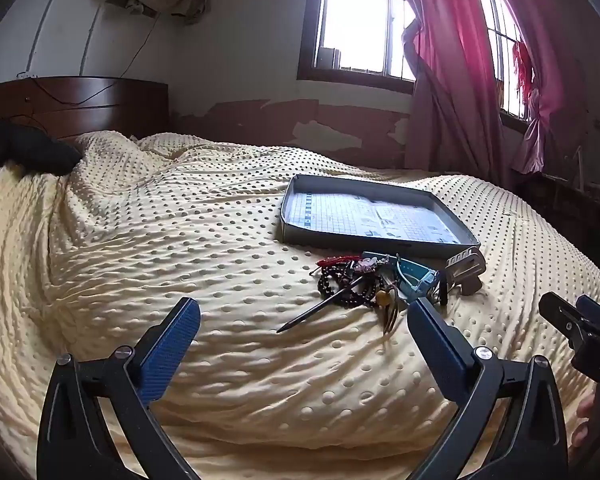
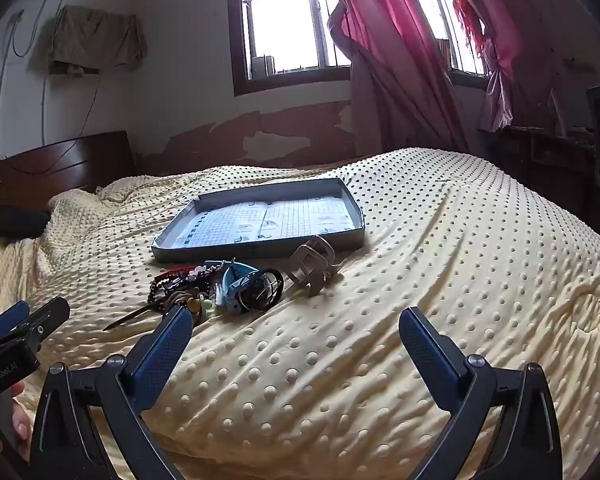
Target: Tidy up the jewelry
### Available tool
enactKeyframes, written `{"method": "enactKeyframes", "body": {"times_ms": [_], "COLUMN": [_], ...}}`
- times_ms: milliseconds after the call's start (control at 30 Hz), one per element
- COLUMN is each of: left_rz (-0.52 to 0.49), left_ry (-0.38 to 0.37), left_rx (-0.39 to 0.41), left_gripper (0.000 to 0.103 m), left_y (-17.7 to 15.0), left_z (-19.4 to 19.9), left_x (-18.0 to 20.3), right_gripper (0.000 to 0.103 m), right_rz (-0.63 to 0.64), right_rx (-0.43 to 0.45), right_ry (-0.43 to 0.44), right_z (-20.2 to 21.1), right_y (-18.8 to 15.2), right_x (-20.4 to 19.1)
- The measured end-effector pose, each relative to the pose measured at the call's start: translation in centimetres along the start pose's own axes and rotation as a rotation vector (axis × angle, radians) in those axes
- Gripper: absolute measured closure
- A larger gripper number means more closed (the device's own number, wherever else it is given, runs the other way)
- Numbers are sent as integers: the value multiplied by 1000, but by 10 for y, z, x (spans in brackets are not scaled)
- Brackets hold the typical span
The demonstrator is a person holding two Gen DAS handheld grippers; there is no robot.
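Two grippers hung over the bed with nothing in them: the left gripper [image 1: 300, 320] and the right gripper [image 2: 296, 328] both had their jaws spread wide. The jewelry pile [image 1: 364, 284] lay on the yellow dotted bedspread [image 1: 180, 240], just in front of the shallow grey tray [image 1: 296, 196], not yet in it. The tray held only its printed paper lining.

The likeliest trouble was the tangle. Dark bead bracelets [image 1: 336, 286], a red cord [image 1: 338, 260], a teal strap [image 1: 410, 270] and black rings [image 2: 260, 284] lay across one another, so closing on one piece would probably have dragged its neighbours along or spilled them over the blanket. The thin dark hair stick [image 1: 320, 308] jutted out toward the left gripper and lay flat in soft fabric; jaws coming down on it might have pinched bedspread instead, or flicked it aside. The beige claw clip [image 2: 312, 264] stood apart at the pile's right edge, touching the tray's near wall, and looked the easiest to take cleanly. A soft mattress also meant the tray could tilt if pressed on its rim.

Room was generous: open bedspread to the left, right and front of the pile, and the tray's low walls posed little obstacle. The two grippers sat near each other, so reaching together into the pile risked a knock.
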State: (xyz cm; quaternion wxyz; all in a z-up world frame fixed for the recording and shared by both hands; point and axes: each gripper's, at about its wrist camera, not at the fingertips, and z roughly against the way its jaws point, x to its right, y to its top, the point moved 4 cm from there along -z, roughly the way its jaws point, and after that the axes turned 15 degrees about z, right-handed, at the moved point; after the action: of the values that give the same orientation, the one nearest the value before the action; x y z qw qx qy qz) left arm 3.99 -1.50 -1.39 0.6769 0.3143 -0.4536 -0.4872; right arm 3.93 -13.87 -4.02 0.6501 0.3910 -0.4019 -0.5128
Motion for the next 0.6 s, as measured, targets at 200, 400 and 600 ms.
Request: {"method": "enactKeyframes", "body": {"times_ms": [200, 400, 600], "left_rz": [36, 37, 37], "left_ry": [-2, 4, 3], "left_rx": [1, -4, -6], "left_gripper": [1, 1, 1], "left_y": [2, 1, 1], "left_z": [0, -2, -2], "left_x": [-18, -18, -19], "right_gripper": [0, 0, 0], "right_rz": [-5, -2, -1], "right_rx": [-2, -3, -3], "right_ry": [-3, -8, -10], "right_z": [-2, 0, 0], "right_y": [-2, -2, -1], "right_x": [1, 1, 1]}}
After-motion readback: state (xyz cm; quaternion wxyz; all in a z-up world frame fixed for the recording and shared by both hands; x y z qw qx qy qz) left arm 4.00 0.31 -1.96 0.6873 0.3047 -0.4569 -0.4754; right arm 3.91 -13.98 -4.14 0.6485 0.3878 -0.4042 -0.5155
